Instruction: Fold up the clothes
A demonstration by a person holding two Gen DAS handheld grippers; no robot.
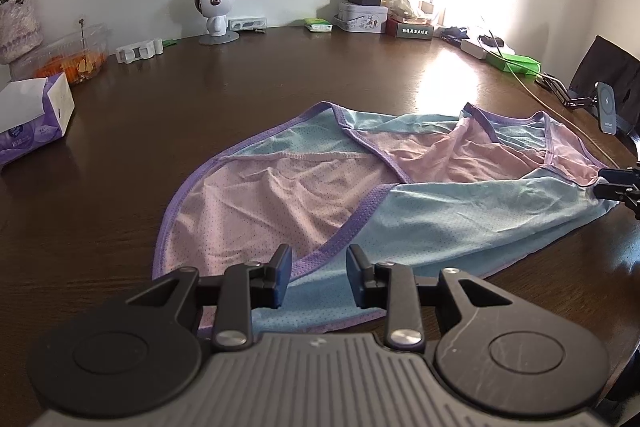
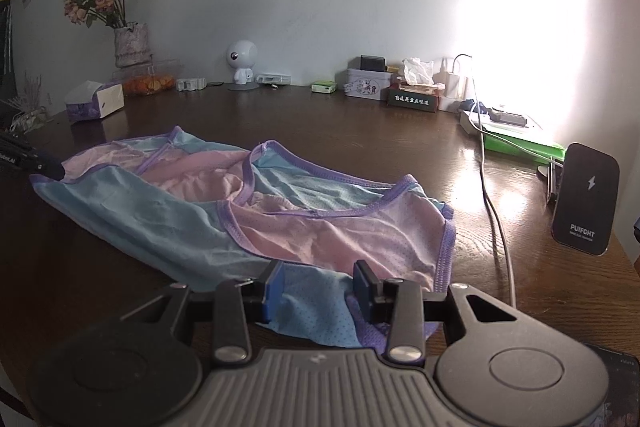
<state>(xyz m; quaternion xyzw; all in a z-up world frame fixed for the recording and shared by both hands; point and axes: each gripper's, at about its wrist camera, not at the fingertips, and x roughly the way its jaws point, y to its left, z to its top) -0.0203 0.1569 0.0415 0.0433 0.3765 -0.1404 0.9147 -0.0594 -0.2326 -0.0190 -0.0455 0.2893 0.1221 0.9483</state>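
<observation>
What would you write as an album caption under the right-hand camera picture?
Right gripper open over the near edge of a pink-and-blue mesh garment with purple trim, spread on a dark wooden table.

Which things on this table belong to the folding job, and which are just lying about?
Job: the garment, pink and blue mesh with purple trim; left gripper and right gripper, jaws apart over its near edge.

Lying about: tissue pack, robot figurine, tin box, wireless charger, vase of flowers.
</observation>
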